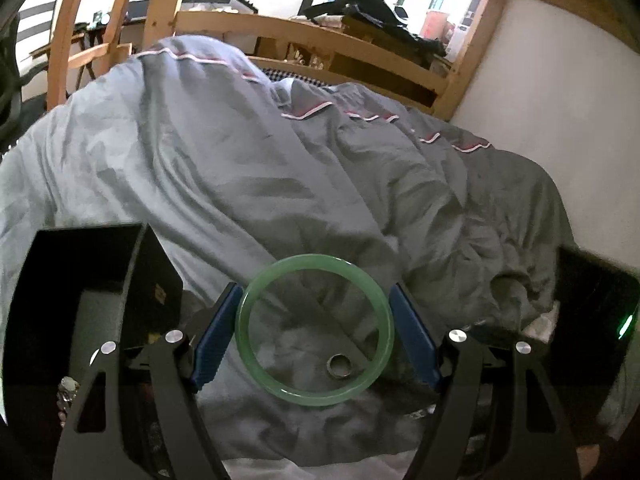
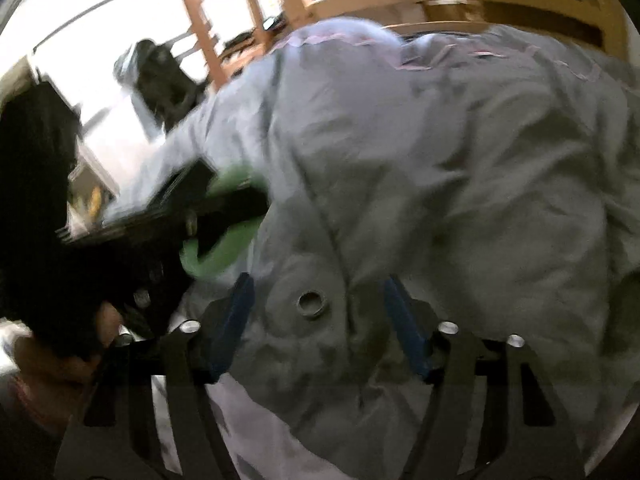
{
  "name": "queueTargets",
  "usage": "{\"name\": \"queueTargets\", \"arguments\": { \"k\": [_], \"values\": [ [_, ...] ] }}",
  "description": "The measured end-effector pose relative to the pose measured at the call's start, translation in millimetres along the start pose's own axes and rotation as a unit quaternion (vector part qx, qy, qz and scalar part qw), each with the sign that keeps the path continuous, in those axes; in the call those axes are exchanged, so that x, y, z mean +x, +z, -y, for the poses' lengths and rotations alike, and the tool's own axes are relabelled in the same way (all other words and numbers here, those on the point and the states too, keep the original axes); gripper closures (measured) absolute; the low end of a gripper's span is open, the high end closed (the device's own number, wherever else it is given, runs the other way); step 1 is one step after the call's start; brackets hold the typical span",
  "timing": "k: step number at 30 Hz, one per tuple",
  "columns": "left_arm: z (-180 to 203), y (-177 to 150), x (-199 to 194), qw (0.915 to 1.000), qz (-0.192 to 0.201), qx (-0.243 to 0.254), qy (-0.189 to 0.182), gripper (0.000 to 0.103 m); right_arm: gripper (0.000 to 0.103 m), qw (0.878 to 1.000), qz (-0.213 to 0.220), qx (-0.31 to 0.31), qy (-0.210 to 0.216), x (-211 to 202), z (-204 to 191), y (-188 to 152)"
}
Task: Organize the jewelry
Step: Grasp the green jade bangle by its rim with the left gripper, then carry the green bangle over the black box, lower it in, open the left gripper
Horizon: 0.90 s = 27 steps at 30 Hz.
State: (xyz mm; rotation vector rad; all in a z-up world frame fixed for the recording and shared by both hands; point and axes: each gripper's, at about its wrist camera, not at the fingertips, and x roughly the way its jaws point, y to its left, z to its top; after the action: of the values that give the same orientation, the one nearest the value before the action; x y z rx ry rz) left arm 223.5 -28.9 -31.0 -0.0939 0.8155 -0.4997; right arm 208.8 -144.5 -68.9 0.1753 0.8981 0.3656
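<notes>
In the left wrist view my left gripper (image 1: 315,330) is shut on a green jade bangle (image 1: 256,304), its blue pads (image 1: 216,336) pressing the ring's two sides, above the grey quilt. A small silver ring (image 1: 338,365) lies on the quilt and shows through the bangle. A black jewelry box (image 1: 100,280) stands open at the left. In the blurred right wrist view my right gripper (image 2: 316,328) is open and empty, with the silver ring (image 2: 311,304) on the quilt between its fingers. The left gripper (image 2: 132,252) with the green bangle (image 2: 228,240) shows at the left there.
A rumpled grey quilt (image 1: 280,168) covers the bed. A wooden bed frame (image 1: 320,40) and ladder (image 1: 80,40) stand behind, a white wall (image 1: 560,100) at the right. A dark device with a green light (image 1: 600,320) sits at the right edge. Beaded jewelry (image 1: 68,392) lies at lower left.
</notes>
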Motion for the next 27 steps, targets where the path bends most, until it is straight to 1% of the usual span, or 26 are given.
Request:
{"name": "queueTargets", "arguments": {
  "k": [1,2,3,4,5,6,9,10,11,12,17,23,27],
  "values": [
    [4,0,-1,0.9999,0.004,0.009,0.008,0.029,0.055,1.000,-0.006,-0.012,-0.010,6,-3,-2],
    [3,-1,-3,0.9999,0.006,0.011,0.010,0.029,0.062,0.999,-0.015,-0.021,-0.024,15,-5,-4],
    [0,-1,-5,0.9998,0.005,0.008,0.020,0.029,0.071,0.999,-0.023,-0.019,-0.031,24,-5,-7],
    [-5,-1,-4,0.9998,0.003,-0.002,0.018,0.029,0.075,0.999,-0.025,-0.010,-0.026,27,-1,-9],
    [-9,0,-4,0.9999,0.002,-0.012,0.012,0.029,0.080,0.999,-0.026,-0.008,-0.032,31,1,-11],
    [-13,0,-5,0.9997,0.001,-0.022,0.011,0.029,0.084,0.999,-0.025,-0.008,-0.031,30,1,-11],
    [-19,2,-7,0.9993,0.004,-0.034,0.014,0.029,0.084,0.999,-0.017,-0.020,-0.026,27,-4,-10],
    [-20,2,-8,0.9992,0.006,-0.036,0.015,0.029,0.088,0.999,-0.015,-0.025,-0.027,26,-6,-9],
    [-20,2,-8,0.9992,0.008,-0.037,0.015,0.029,0.096,0.999,-0.012,-0.029,-0.032,26,-8,-9],
    [-20,2,-9,0.9992,0.008,-0.037,0.014,0.029,0.096,0.999,-0.008,-0.030,-0.039,24,-8,-8],
    [-21,1,-9,0.9991,0.009,-0.038,0.015,0.029,0.096,0.999,0.015,-0.025,-0.038,15,-6,-4],
    [-23,3,-13,0.9988,0.015,-0.042,0.019,0.029,0.095,0.997,0.058,-0.018,-0.046,-2,-6,4],
    [-25,5,-17,0.9987,0.019,-0.044,0.020,0.029,0.095,0.996,0.080,-0.013,-0.044,-13,-5,11]
  ]
}}
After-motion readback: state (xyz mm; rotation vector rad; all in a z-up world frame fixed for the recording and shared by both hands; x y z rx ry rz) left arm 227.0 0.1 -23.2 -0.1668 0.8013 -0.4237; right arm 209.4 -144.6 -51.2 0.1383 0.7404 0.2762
